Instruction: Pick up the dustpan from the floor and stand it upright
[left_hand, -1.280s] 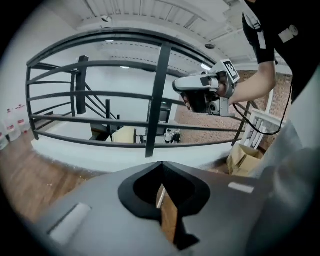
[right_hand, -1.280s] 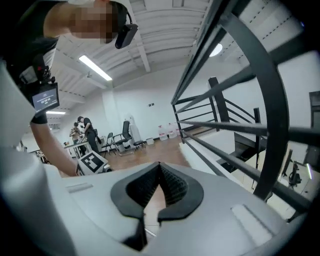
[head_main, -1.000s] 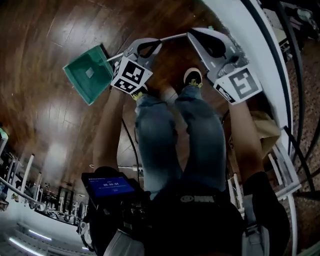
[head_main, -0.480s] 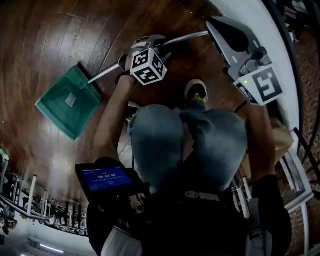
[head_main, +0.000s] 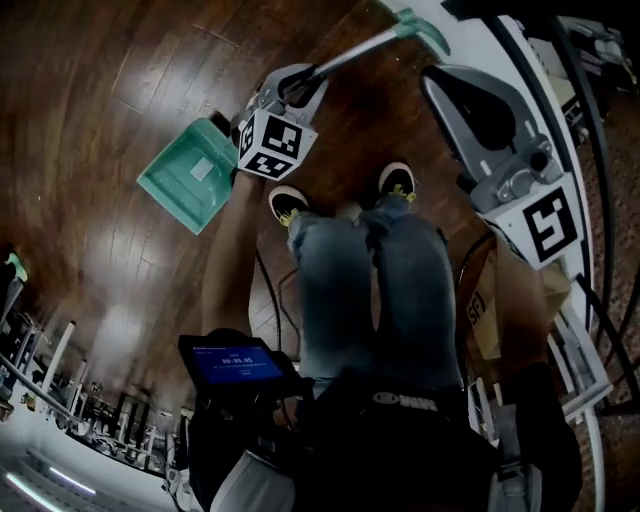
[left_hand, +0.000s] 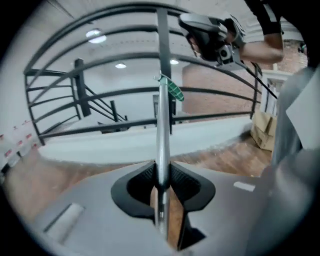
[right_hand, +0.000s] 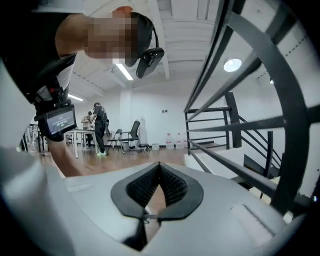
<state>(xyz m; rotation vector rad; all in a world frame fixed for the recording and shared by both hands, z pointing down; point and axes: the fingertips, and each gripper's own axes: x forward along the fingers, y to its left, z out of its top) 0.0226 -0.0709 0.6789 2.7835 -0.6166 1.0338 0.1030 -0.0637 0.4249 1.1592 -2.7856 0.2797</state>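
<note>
The dustpan has a green pan (head_main: 188, 172) on the wood floor at the left and a long metal handle (head_main: 355, 55) slanting up to the right, ending in a green grip (head_main: 425, 30). My left gripper (head_main: 300, 85) is around that handle just above the pan. In the left gripper view the rod (left_hand: 162, 125) runs straight up between the jaws of the left gripper (left_hand: 161, 180), which are closing, and both pads press on it. My right gripper (head_main: 445, 80) hangs at the right, apart from the dustpan. In the right gripper view the right gripper (right_hand: 160, 170) is shut on nothing.
The person's legs and shoes (head_main: 397, 180) stand between the two grippers. A white ledge with a black railing (head_main: 560, 140) runs down the right side, and a cardboard box (head_main: 490, 310) sits beside it. Wood floor (head_main: 100, 80) spreads to the left.
The left gripper opened beside the handle, then closed on it. The pan shifted on the floor and the handle now slants higher. The right gripper has risen.
</note>
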